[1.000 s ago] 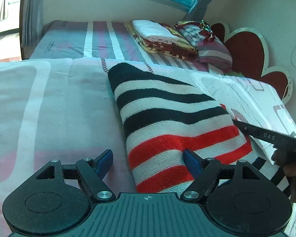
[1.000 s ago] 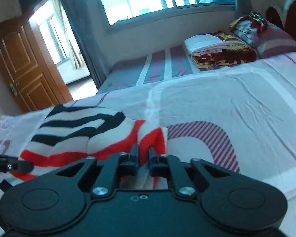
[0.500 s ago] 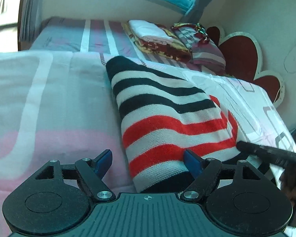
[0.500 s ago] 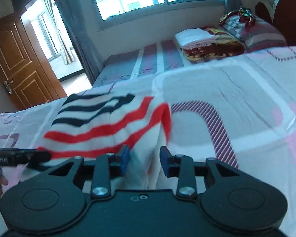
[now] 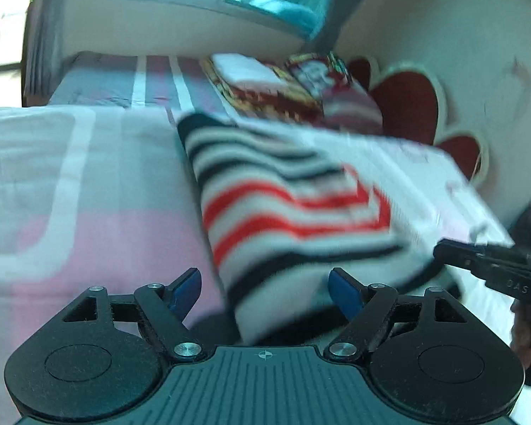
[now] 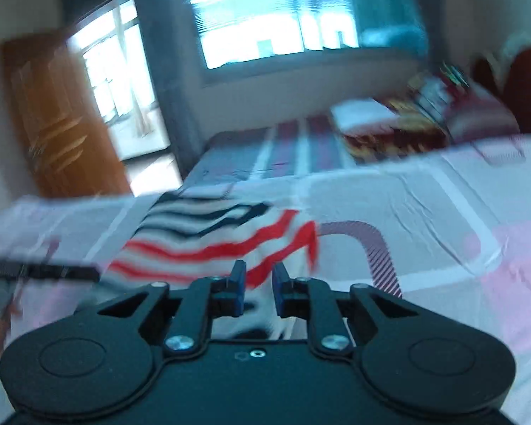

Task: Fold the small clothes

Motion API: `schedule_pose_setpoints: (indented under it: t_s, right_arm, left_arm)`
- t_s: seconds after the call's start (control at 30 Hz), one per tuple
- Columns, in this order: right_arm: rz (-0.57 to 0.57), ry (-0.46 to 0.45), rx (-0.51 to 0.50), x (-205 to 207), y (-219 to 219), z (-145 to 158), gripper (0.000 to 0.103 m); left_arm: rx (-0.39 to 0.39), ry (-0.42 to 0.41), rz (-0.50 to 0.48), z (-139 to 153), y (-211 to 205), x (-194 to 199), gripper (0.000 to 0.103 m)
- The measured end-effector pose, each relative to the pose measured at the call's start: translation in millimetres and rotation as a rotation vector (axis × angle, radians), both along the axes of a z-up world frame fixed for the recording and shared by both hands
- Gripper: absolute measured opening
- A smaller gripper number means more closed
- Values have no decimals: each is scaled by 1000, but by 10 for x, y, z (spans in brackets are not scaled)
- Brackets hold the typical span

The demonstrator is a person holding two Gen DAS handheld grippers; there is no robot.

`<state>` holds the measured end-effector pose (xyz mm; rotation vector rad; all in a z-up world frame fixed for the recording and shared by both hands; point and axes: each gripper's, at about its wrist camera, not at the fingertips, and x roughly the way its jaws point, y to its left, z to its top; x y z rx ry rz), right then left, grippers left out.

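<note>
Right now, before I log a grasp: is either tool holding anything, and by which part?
Nothing is held. The left tool stands open over the red-black-white striped knit garment; the right tool has its jaws closing around the near edge, not yet pinching.

A bed (image 5: 70, 191) covered with a pale sheet printed in pink, grey and white rounded blocks carries a folded knit garment striped in black, white and red (image 5: 286, 209), lying directly on it. Beyond it a grey striped sheet (image 6: 265, 156) bears folded red-patterned blankets (image 6: 389, 131).
</note>
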<state>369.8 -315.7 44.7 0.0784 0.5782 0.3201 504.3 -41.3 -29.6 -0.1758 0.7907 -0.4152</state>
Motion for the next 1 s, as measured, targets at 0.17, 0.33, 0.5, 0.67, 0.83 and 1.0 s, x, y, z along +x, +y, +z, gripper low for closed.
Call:
schedule_pose_setpoints:
  t_s: [0.17, 0.33, 0.5, 0.67, 0.83, 1.0]
  right_arm:
    - [-10, 32, -243, -169, 255, -384, 20]
    - [-12, -25, -192, -428, 258, -167, 20]
    - [-8, 124, -238, -389, 259, -518, 19]
    - [-39, 62, -173, -532, 252, -352, 26]
    - [-44, 1, -113, -548, 225, -224, 35]
    - [-116, 145, -192, -342, 239, -524, 42]
  left_arm:
    - [6, 0, 12, -56, 23, -159, 79]
    - [108, -16, -3, -30, 44, -457, 79]
    - [75, 27, 27, -121, 85, -583, 79]
    - [77, -11, 55, 40, 196, -721, 79]
    - [90, 29, 59, -82, 181, -664, 79]
    - [133, 22, 44, -45, 175, -711, 79]
